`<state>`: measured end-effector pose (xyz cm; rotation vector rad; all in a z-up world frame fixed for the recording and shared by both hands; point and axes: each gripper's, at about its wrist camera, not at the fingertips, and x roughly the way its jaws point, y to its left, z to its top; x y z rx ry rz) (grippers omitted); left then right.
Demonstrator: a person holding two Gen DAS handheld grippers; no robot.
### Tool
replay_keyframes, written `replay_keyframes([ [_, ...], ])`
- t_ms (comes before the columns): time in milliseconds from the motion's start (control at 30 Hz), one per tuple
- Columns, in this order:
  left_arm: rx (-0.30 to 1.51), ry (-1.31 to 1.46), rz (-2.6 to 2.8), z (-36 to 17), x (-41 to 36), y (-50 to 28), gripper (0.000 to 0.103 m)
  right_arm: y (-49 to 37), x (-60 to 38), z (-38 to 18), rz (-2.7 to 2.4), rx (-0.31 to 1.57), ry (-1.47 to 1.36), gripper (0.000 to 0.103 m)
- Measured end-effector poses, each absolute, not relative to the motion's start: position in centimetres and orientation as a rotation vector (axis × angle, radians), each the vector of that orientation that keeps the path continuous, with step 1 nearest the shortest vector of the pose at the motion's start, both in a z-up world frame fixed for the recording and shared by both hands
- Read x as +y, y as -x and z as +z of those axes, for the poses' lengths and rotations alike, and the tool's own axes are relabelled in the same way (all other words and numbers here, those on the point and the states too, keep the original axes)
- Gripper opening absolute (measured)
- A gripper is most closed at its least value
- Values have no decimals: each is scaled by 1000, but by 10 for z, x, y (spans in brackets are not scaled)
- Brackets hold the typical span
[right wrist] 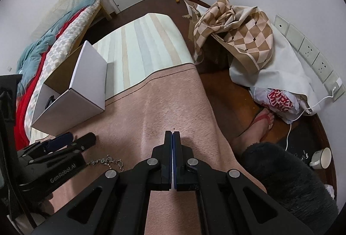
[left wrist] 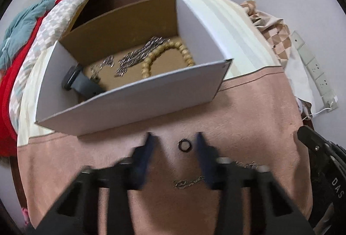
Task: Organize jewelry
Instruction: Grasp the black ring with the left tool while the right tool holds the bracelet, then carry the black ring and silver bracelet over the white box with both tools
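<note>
Pink blanket (left wrist: 248, 118) fills the lower frame, with our white box (left wrist: 134, 94) of chains upper left. Our left gripper (left wrist: 173, 144), spread wide, straddles a small dark ring (left wrist: 184, 145); closing on it looks next. Our right gripper (right wrist: 172, 135) is pressed together, empty.

Flat, soft indoor light, no glare. Left view: jaws motion-blurred at 6 o'clock, chains in the box (left wrist: 121, 86) smeared. Right view sharp; faint shadow right of the box. Heavy fisheye bend, black vignette in the corners of both.
</note>
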<state>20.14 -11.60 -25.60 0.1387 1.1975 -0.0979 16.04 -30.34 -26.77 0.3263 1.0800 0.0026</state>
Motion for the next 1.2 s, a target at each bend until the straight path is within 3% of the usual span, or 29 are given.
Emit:
replay_keyframes([
  [400,1172,-89,-23,-236,-57,-166,9,-159,-282,-255,152,1109,-371,1],
  [467,1190,-74,8,-238,-40,-151,9,-157,-270,-254,183,1113,-346,8],
  [533,1202,-66,30,-240,-30,-141,9,-155,-255,-256,211,1122,-308,32],
  [600,1218,-58,49,-245,-21,-131,9,-152,-238,-260,235,1137,-267,38],
  [767,1235,-47,58,-255,-16,-121,9,-142,-208,-272,208,1152,-87,38],
  [800,1235,-45,55,-256,-17,-120,9,-139,-202,-272,194,1134,-40,32],
  [833,1233,-43,53,-256,-17,-120,9,-139,-199,-271,178,1124,2,14],
  [1200,1168,0,4,-221,-18,-123,9,-133,-225,-238,214,1072,-188,13],
])
